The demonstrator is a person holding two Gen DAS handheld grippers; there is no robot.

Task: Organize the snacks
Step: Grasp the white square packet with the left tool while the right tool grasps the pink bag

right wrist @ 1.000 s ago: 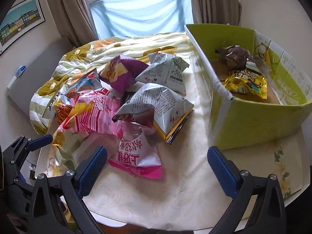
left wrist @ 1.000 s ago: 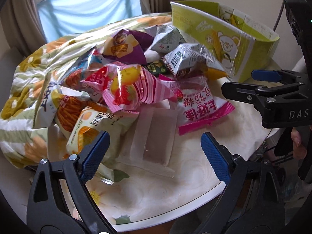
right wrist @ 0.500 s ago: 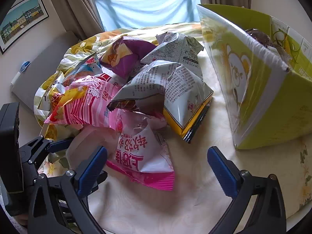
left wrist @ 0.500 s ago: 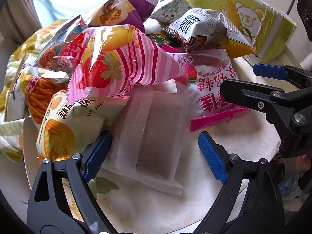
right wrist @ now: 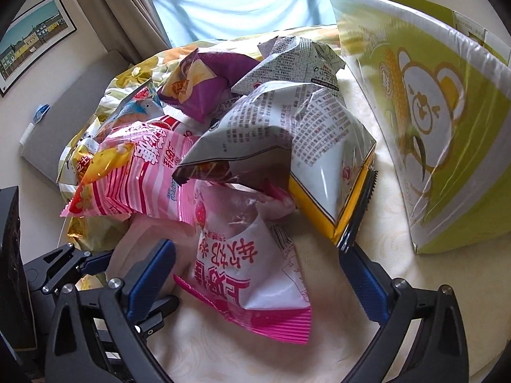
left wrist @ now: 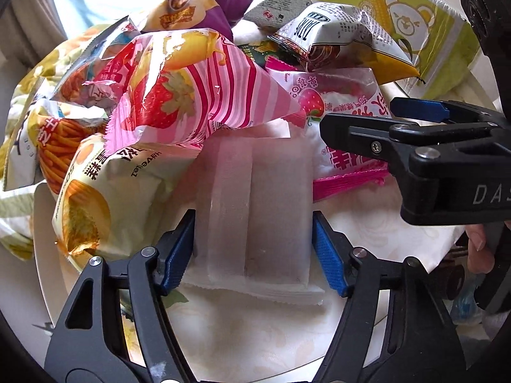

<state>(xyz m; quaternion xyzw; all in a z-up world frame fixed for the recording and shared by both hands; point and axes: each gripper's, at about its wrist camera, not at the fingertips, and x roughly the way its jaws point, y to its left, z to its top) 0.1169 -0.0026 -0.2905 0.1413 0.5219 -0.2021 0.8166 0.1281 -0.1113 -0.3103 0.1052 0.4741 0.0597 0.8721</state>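
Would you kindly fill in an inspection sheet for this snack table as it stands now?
Surface: round table under a cream floral tablecloth.
Job's things: frosted translucent packet; pink-and-white strawberry candy bag; green cardboard box with a bear print.
Clutter: pink striped bag, purple bag, grey printed bags piled together.
Grippers: left gripper pads touch the frosted packet's sides; right gripper open around the strawberry bag.
Cables: nothing seen.
Surroundings: curtains, framed picture.
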